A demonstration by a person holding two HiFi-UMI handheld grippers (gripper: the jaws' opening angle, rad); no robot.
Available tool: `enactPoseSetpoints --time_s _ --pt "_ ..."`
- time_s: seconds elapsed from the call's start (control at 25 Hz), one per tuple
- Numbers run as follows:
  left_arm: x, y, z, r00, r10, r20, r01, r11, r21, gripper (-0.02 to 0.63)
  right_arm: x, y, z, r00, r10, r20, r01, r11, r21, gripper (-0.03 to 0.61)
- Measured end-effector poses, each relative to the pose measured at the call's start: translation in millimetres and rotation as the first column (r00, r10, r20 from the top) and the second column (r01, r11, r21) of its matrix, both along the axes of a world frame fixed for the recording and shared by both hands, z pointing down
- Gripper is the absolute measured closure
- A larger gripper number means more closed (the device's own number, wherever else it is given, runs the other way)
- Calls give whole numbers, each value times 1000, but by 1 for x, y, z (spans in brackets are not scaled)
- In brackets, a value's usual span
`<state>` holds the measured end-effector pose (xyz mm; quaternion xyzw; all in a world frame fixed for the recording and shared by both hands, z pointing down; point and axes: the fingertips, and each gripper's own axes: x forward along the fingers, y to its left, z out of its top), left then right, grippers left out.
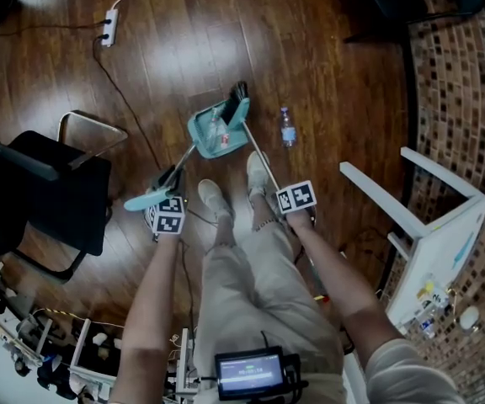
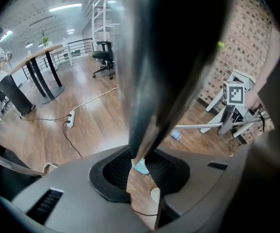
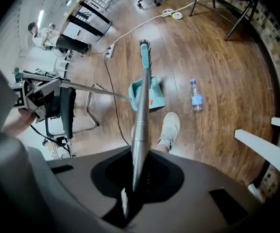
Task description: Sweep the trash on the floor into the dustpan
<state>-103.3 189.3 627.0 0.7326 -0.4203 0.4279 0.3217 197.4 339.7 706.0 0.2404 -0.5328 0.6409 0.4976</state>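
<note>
Left tool clamped on the dustpan handle, right tool clamped on the broom: best sweep the bottle, at the pan's three o'clock, slowly toward nine.

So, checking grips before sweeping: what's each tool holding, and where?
Left tool holds the dustpan by its handle near the teal end; right tool holds the broom by its metal shaft.

Open-plan office: high desks, swivel chair, strip lights.
</note>
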Motion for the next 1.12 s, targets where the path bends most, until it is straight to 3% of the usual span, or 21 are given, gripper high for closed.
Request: enactPoseSetpoints --time_s 0.4,0.64,0.8,1.12 --pt "-1 7 -1 1000 17 -1 -17 1000 7 534 6 -10 24 997 10 -82 -10 1000 -6 534" --pt "-1 3 1 1000 22 -3 -22 1000 10 534 -55 1 34 1000 -21 14 22 997 -80 534" --pt "-1 6 1 1000 27 -8 -27 1000 9 534 -75 12 24 998 -5 59 12 993 -117 534" --pt "-3 7 3 999 31 -14 -31 999 14 534 -57 -12 -8 991 81 106 -83 996 18 534"
